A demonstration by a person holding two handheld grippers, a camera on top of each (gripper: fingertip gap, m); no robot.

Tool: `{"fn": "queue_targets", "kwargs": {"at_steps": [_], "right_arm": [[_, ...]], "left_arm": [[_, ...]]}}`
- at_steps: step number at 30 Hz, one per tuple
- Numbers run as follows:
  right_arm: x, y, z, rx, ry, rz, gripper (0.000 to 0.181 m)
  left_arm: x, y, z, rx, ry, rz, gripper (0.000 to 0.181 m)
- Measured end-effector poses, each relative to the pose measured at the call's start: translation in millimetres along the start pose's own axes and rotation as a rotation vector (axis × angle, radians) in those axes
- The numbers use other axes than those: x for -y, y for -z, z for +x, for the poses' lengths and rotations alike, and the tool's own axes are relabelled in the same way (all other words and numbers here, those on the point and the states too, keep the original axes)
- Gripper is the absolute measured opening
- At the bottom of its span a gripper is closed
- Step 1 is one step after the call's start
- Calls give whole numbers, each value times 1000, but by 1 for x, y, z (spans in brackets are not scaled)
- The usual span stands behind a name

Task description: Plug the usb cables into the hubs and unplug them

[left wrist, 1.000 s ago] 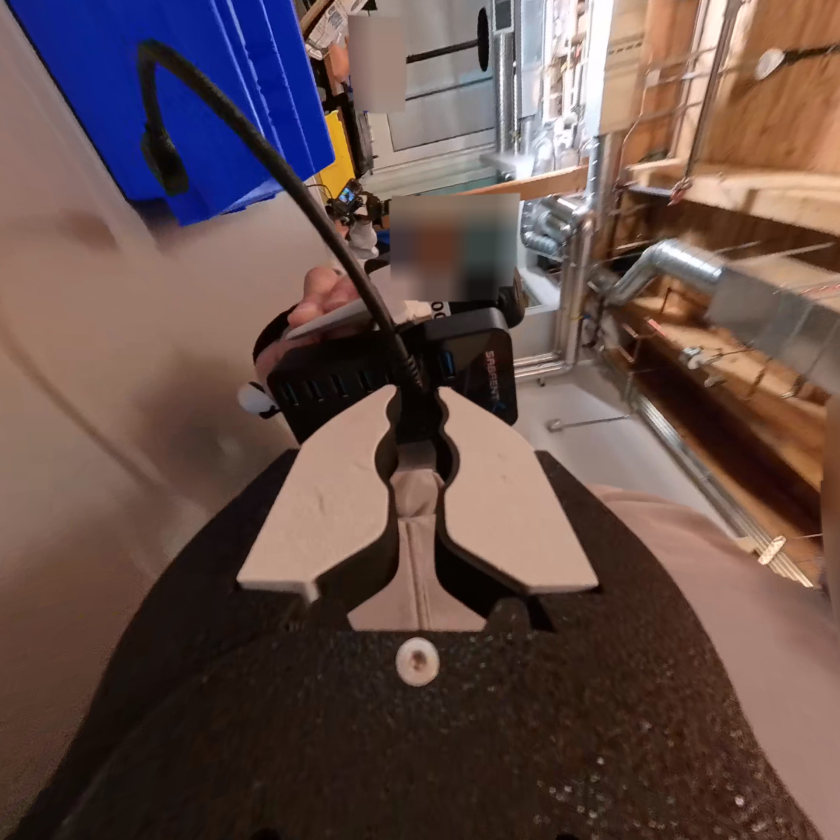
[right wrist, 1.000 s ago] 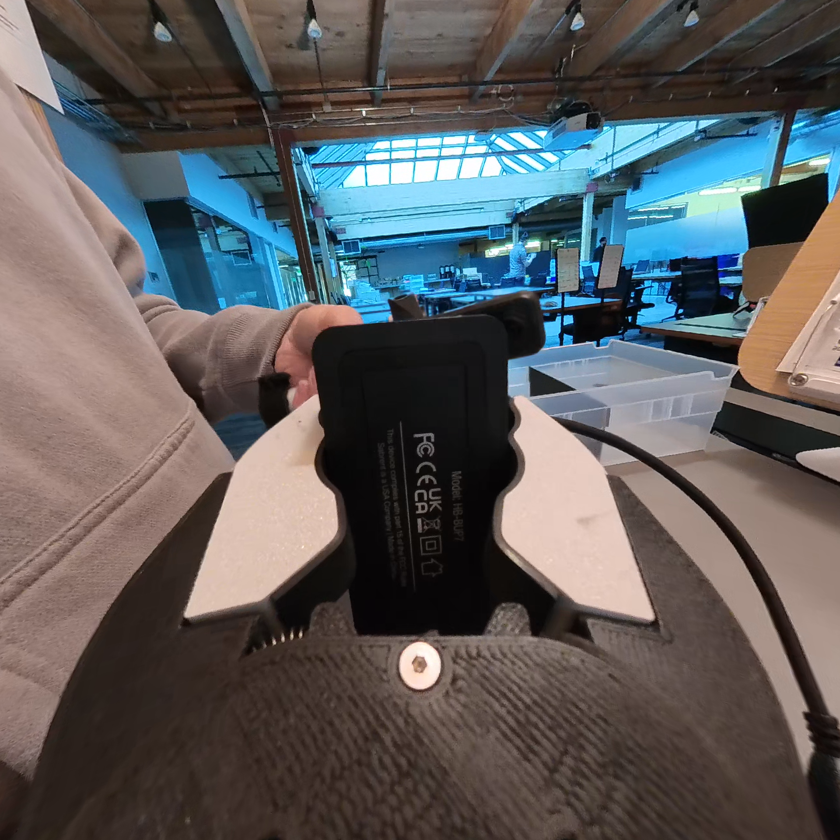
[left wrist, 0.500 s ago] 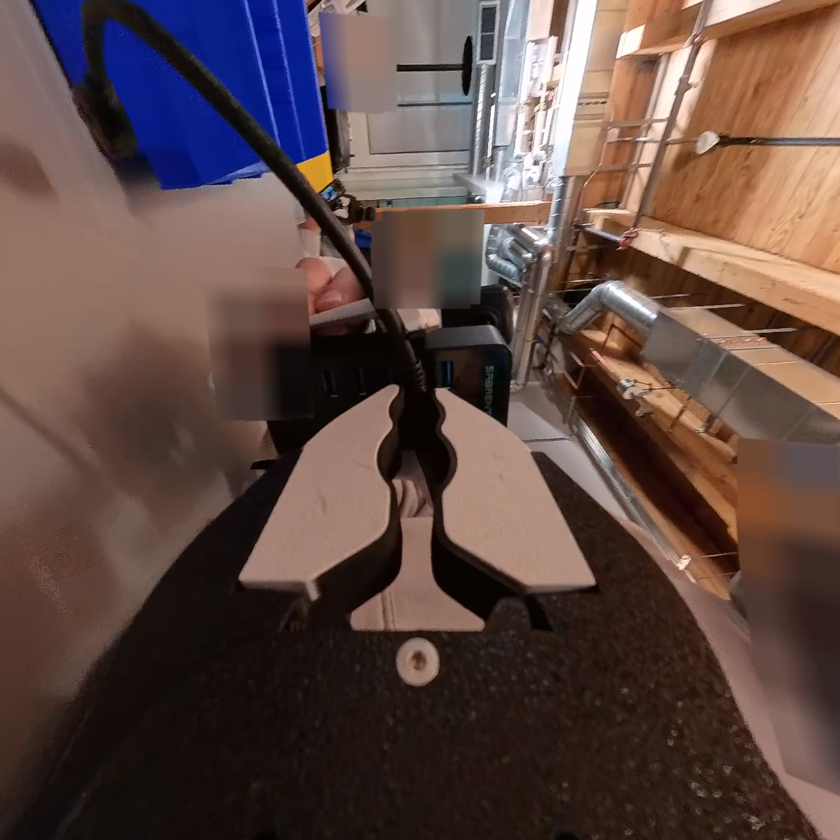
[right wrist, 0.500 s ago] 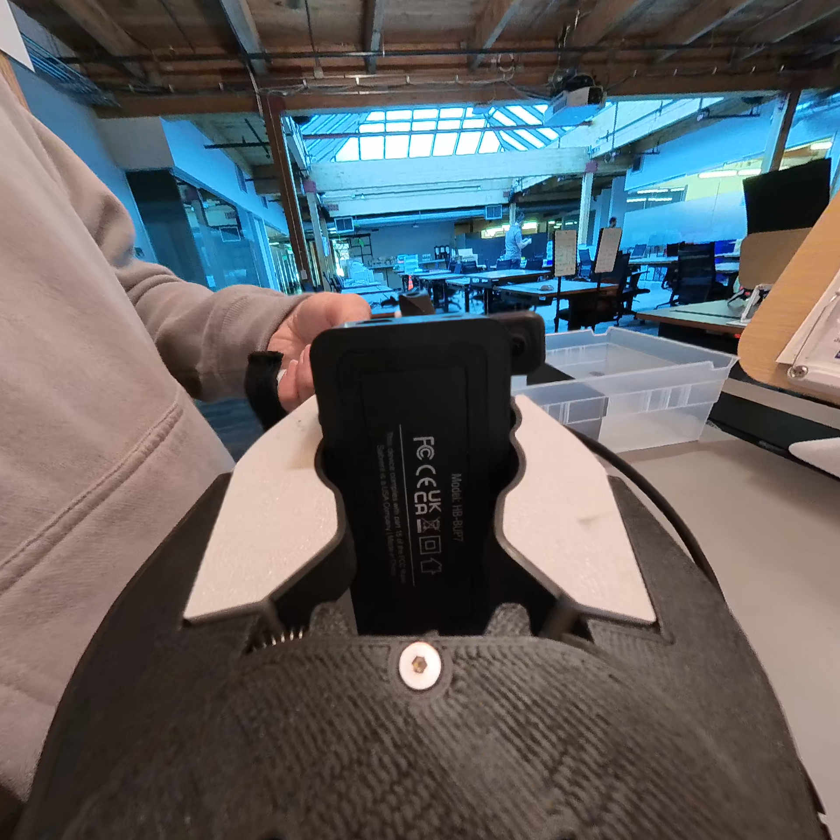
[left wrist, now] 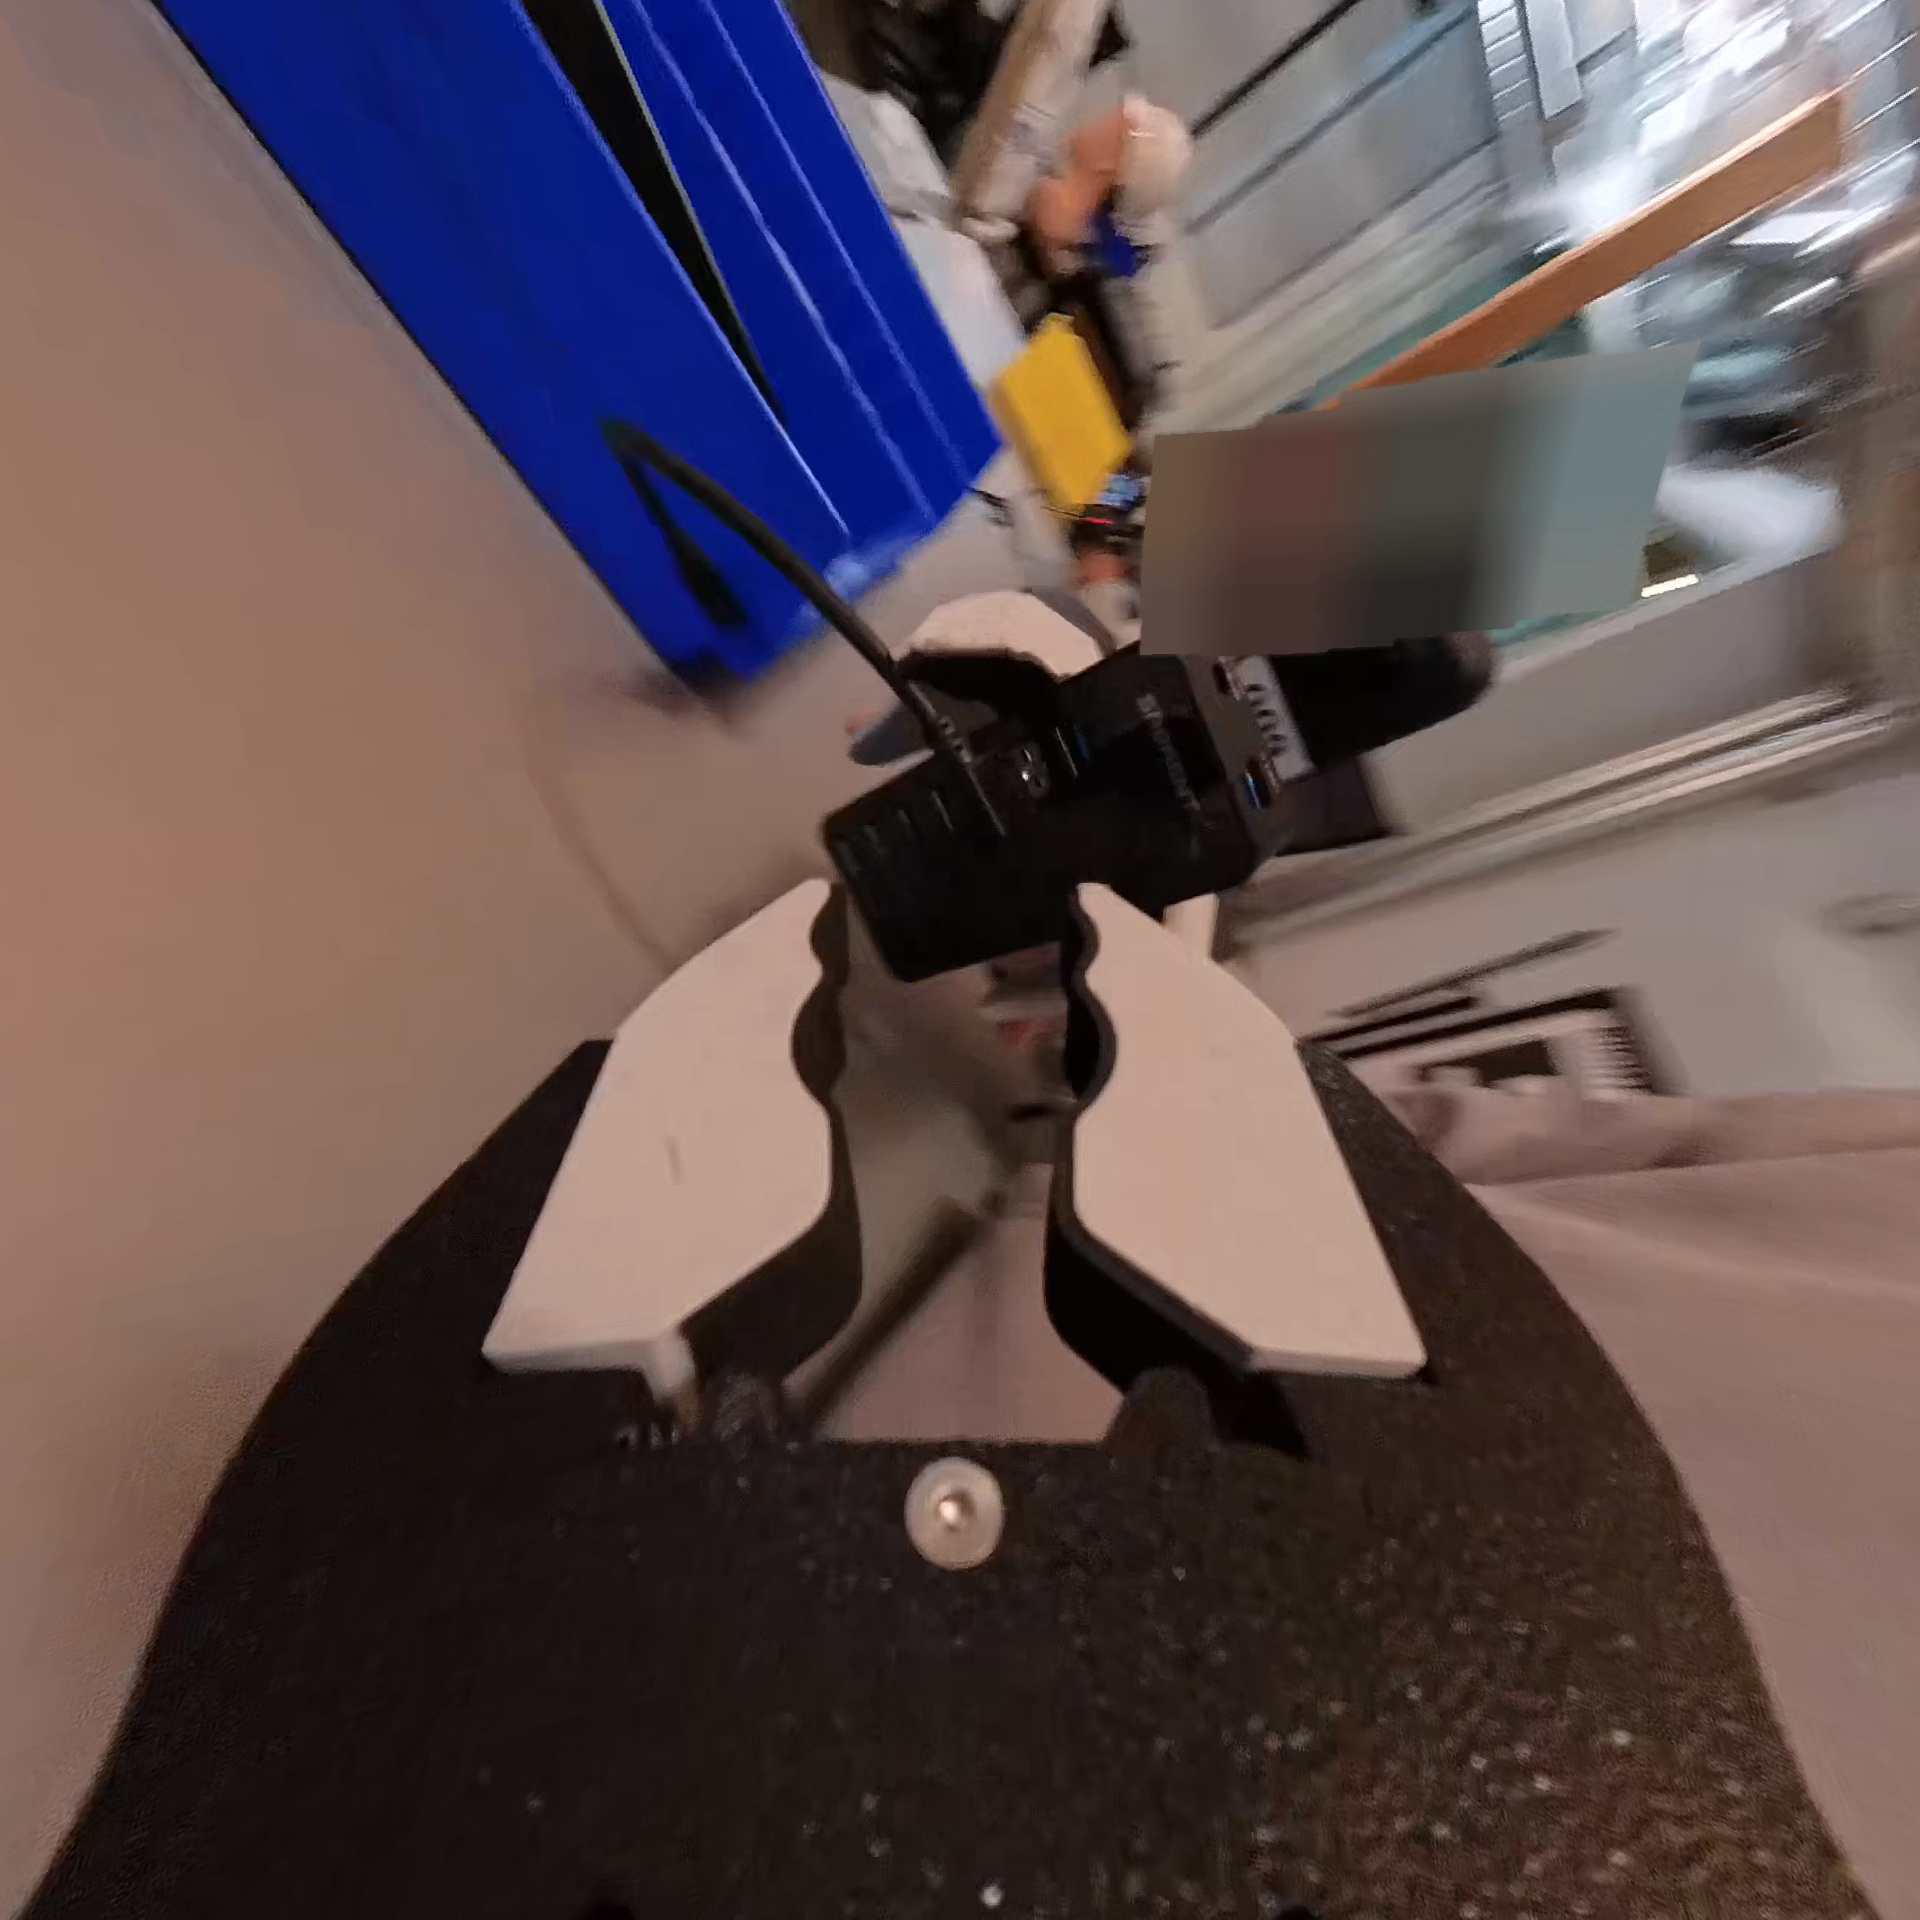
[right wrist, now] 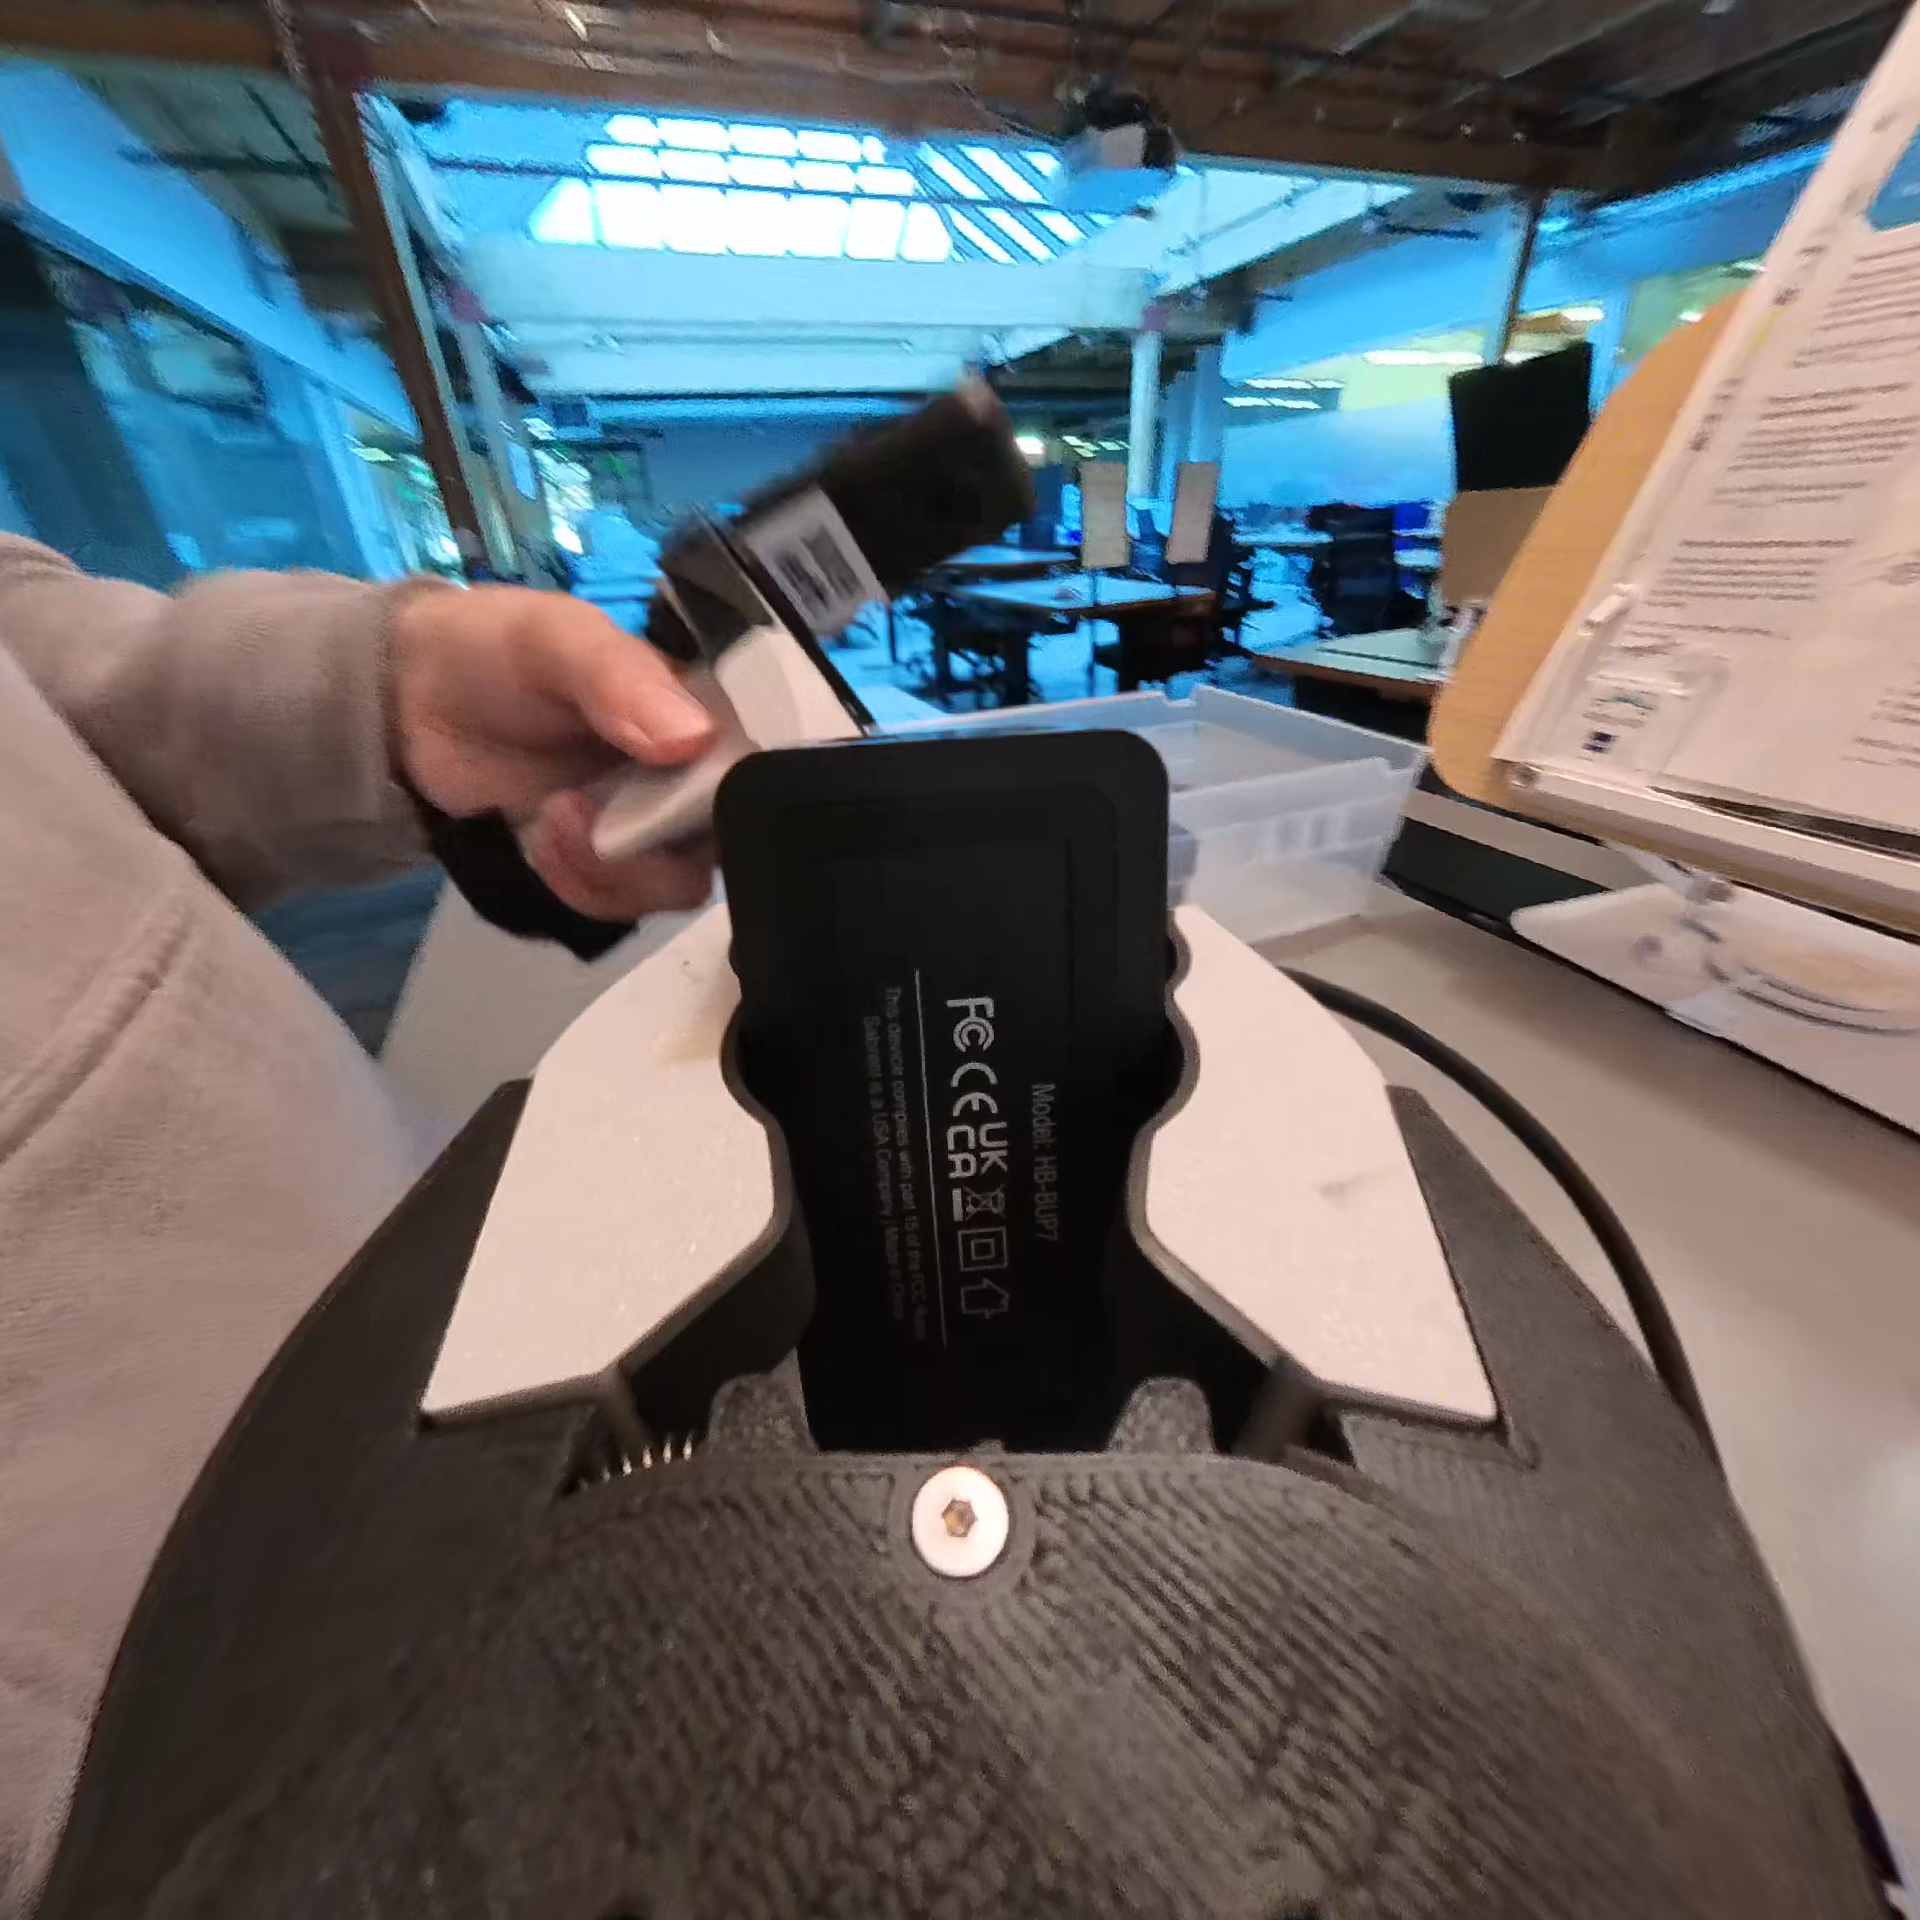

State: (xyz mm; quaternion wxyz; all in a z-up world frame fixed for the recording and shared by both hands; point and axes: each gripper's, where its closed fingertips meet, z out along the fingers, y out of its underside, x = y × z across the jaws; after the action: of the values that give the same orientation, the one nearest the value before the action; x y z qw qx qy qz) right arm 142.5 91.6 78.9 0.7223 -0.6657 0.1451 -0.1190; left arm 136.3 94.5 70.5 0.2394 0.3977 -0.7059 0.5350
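Right gripper [right wrist: 956, 935]: jaws are clamping a black hub [right wrist: 940, 1039], one finger on each long edge; the hub is standing up between them, its printed flat side facing my camera.

Left gripper [left wrist: 956, 914]: jaws are standing apart, gripping nothing. Its tips are sitting just below the hub [left wrist: 1049, 821], and I cannot tell if they are touching it.

Cable [left wrist: 748, 540]: black, plugged into the hub's port face, arcing up and left in front of a blue bin [left wrist: 582, 312]. In the right view a black cable [right wrist: 1538, 1164] is trailing over the table [right wrist: 1714, 1195] beside my right finger.

Hand [right wrist: 540, 727]: grey-sleeved, gripping the far gripper just beyond the hub.

Clear bin [right wrist: 1278, 790]: sitting on the table behind the hub.

Papers [right wrist: 1766, 499]: leaning at the right edge.

Background is blurring in the left view.
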Motion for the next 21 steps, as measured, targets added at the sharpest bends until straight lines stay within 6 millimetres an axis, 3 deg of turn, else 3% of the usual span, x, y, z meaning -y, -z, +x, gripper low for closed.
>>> {"fn": "queue_targets", "kwargs": {"at_steps": [3, 6, 8, 12, 21], "right_arm": [[-7, 0, 11, -98, 73, -80, 69], [-13, -10, 12, -138, 137, -140, 71], [-10, -16, 9, -138, 157, -136, 71], [-8, -20, 15, -206, 214, -141, 71], [-10, -27, 17, -228, 215, -131, 75]], "left_arm": [[18, 4, 21, 149, -206, 37, 64], [11, -10, 34, 193, -279, -46, 63], [4, -19, 30, 227, -286, -87, 55], [8, -22, 21, 353, -428, -49, 36], [25, -9, 12, 468, -509, 7, 27]]}}
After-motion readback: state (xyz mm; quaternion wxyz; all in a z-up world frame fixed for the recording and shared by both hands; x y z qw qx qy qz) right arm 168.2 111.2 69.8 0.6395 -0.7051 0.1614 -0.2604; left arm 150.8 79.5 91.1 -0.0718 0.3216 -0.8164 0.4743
